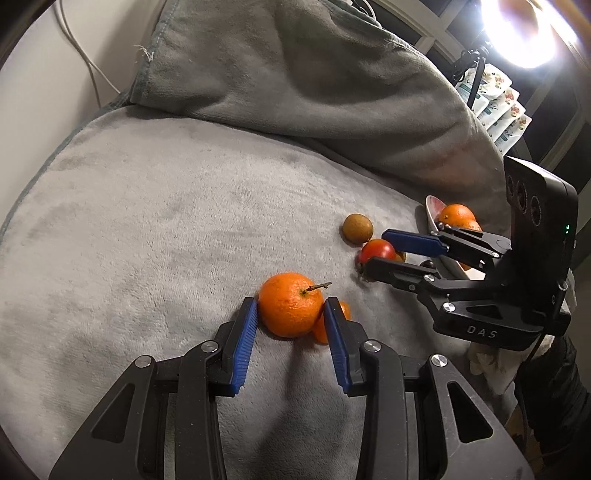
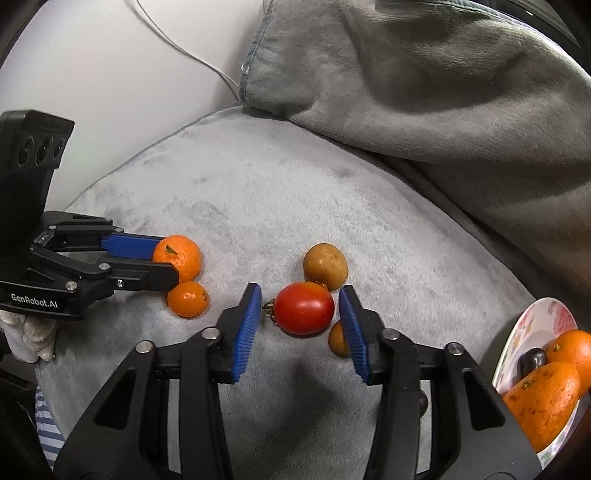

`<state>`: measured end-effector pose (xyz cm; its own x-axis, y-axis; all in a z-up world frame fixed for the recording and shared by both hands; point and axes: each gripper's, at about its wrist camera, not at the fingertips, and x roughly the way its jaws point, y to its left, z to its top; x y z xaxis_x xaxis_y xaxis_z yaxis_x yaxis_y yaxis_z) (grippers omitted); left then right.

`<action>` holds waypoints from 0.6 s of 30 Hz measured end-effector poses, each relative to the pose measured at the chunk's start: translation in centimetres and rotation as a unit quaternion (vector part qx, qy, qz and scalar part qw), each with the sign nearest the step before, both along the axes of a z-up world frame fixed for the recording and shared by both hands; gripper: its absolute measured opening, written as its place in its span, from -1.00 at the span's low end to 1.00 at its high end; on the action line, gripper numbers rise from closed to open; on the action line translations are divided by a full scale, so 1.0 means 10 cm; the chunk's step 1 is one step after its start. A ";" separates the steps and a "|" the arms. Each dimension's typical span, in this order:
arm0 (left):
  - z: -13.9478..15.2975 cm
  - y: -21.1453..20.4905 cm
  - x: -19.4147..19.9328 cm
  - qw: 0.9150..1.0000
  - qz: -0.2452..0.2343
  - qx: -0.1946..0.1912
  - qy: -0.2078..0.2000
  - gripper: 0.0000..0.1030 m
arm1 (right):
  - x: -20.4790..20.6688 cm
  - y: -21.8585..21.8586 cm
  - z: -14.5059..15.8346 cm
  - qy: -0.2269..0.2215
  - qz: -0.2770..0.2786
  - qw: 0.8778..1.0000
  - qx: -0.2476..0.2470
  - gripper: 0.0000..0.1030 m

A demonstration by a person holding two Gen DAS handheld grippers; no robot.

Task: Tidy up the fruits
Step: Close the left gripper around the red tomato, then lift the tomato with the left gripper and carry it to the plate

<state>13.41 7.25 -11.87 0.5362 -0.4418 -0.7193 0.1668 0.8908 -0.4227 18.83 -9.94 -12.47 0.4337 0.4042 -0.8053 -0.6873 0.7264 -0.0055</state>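
A large mandarin with a short stem lies on the grey plush cover, and my left gripper is shut on it, both blue pads against its sides. A smaller mandarin rests against it. My right gripper stands open around a red tomato, with a gap at the left pad. A brown round fruit lies just beyond the tomato. A small brownish fruit is half hidden behind the right pad. The flowered plate at the right holds two oranges and a dark fruit.
A bunched grey blanket rises behind the fruits. At the left are a white wall with a cable and a gloved hand under the left gripper. A bright lamp and flowered packets stand far right.
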 end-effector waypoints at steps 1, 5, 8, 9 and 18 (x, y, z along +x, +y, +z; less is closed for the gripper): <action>0.00 0.00 0.00 1.000 0.000 -0.001 0.000 -0.32 | 0.00 0.01 -0.01 -0.002 0.000 1.000 -0.006 -0.25; 0.00 0.00 0.00 1.000 0.001 -0.001 -0.003 -0.33 | -0.02 0.06 -0.01 -0.010 0.005 1.000 -0.022 -0.27; 0.00 0.02 -0.01 1.000 0.004 -0.004 -0.004 -0.34 | -0.03 0.06 -0.01 -0.012 0.004 1.000 -0.023 -0.29; 0.01 0.03 -0.02 1.000 0.006 -0.004 -0.006 -0.34 | -0.03 0.06 -0.01 -0.011 0.003 1.000 -0.021 -0.29; 0.09 0.11 -0.07 1.000 0.022 -0.008 -0.015 -0.34 | -0.10 -0.02 0.08 -0.013 -0.001 1.000 0.011 -0.29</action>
<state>12.74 8.38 -10.93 0.5760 -0.4288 -0.6960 0.1398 0.8905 -0.4330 17.85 -10.12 -11.64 0.4550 0.4211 -0.7846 -0.6855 0.7281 -0.0068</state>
